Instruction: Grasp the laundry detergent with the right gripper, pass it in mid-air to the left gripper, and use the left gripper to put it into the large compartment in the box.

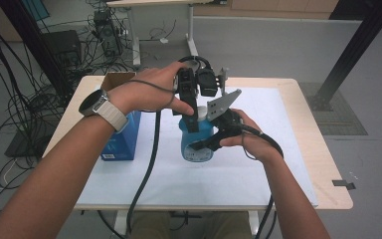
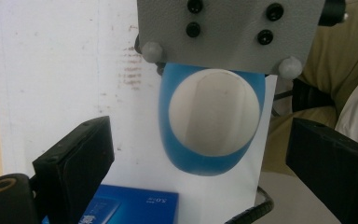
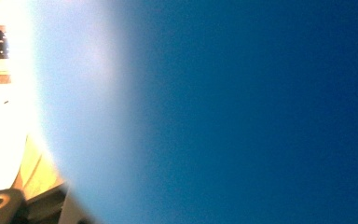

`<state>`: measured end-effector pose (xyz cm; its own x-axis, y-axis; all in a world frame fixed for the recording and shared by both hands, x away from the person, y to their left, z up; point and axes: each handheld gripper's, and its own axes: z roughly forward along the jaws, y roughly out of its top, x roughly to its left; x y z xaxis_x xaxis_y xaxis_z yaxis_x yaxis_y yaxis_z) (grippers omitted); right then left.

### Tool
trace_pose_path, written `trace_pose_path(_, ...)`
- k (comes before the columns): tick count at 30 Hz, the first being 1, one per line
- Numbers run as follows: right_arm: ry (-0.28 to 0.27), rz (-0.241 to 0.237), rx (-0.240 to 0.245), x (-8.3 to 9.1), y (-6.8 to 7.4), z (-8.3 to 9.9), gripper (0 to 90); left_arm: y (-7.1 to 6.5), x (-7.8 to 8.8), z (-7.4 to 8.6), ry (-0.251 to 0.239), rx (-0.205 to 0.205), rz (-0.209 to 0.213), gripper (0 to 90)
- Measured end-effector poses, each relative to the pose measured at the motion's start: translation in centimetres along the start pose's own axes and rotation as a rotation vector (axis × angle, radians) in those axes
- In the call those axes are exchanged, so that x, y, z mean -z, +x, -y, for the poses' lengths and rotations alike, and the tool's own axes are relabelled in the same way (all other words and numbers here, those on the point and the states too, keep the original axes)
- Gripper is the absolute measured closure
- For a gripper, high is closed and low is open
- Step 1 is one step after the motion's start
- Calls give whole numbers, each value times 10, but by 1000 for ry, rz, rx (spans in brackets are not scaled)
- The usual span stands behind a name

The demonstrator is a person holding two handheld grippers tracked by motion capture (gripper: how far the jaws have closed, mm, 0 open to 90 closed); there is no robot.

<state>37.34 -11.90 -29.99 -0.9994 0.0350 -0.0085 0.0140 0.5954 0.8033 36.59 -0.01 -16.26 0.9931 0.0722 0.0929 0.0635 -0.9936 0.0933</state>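
The right gripper (image 1: 210,142) is clamped on the blue bottle (image 1: 197,142), which stands upright on the white mat (image 1: 238,169), its long axis vertical and white cap (image 2: 213,112) pointing up. Directly above the cap, the left gripper (image 1: 191,117) points down with jaws spread wide, holding nothing. A blue box (image 1: 122,142) lies beside it.

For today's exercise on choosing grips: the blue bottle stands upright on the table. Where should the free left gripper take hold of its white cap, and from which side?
Grip the white cap by its round rim, coming straight down from above. The blue bottle stands upright with the right gripper clamped on its body, so the top is free. The left gripper hangs above it with jaws open on either side of the cap, so lowering and closing probably suffices.
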Motion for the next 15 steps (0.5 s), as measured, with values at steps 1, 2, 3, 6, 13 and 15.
trace_pose_path(1, -1, 0, -1, 0, 0, 0, 441, 0, 0, 0, 0, -3, 0, 81)
trace_pose_path(2, 0, 0, -1, 0, 0, 0, 441, 0, 0, 0, -3, -2, 0, 81)
trace_pose_path(3, 2, 0, -1, 0, 0, 0, 441, 0, -1, 0, -6, -1, -1, 81)
trace_pose_path(6, -2, -2, 1, -1, 0, 0, 441, -1, -3, 1, -7, 0, 1, 80)
trace_pose_path(13, 1, -3, -4, -2, 1, -1, 440, -1, -7, 0, -11, -3, 4, 79)
trace_pose_path(15, 0, -2, -2, -2, 1, -1, 440, -2, -8, -1, -15, -6, 4, 79)
